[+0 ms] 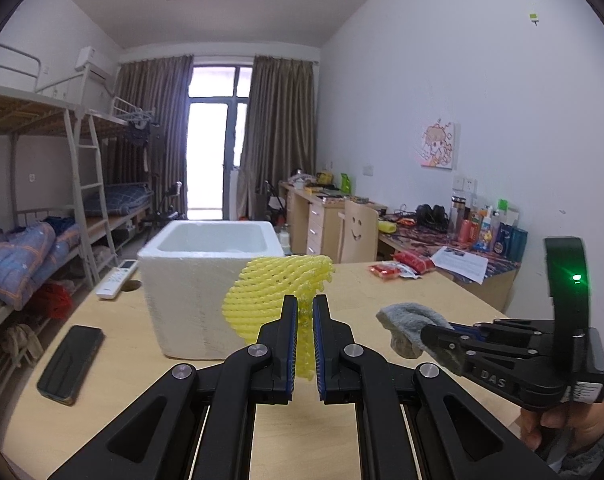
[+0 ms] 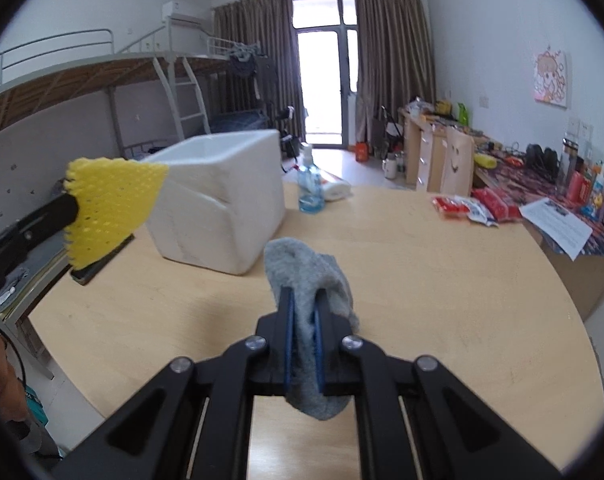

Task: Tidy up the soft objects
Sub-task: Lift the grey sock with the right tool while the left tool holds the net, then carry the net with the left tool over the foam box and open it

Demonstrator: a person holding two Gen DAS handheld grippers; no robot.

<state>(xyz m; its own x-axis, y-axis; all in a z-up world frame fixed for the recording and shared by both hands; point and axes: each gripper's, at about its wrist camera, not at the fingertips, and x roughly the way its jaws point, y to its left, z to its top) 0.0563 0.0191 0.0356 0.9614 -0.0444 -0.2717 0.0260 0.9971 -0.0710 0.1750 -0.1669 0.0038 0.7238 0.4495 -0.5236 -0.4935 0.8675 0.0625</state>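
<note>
My left gripper (image 1: pixel 304 303) is shut on a yellow foam net sleeve (image 1: pixel 270 296), held above the wooden table (image 1: pixel 402 292) just in front of the white foam box (image 1: pixel 206 276). The right wrist view shows that same sleeve (image 2: pixel 110 210) at the left, pinched by the left gripper (image 2: pixel 72 208). My right gripper (image 2: pixel 303 300) is shut on a grey sock (image 2: pixel 306 276) that droops between and below its fingers, lifted off the table. In the left wrist view the sock (image 1: pixel 410 322) hangs from the right gripper (image 1: pixel 428 334) at the right. The foam box (image 2: pixel 222 196) stands open-topped beyond both.
A black phone (image 1: pixel 70 362) lies at the table's left, a white remote (image 1: pixel 116 278) beside the box. A blue spray bottle (image 2: pixel 311 182) and red snack packets (image 2: pixel 474 206) sit farther back. A cluttered desk lines the right wall, bunk beds the left.
</note>
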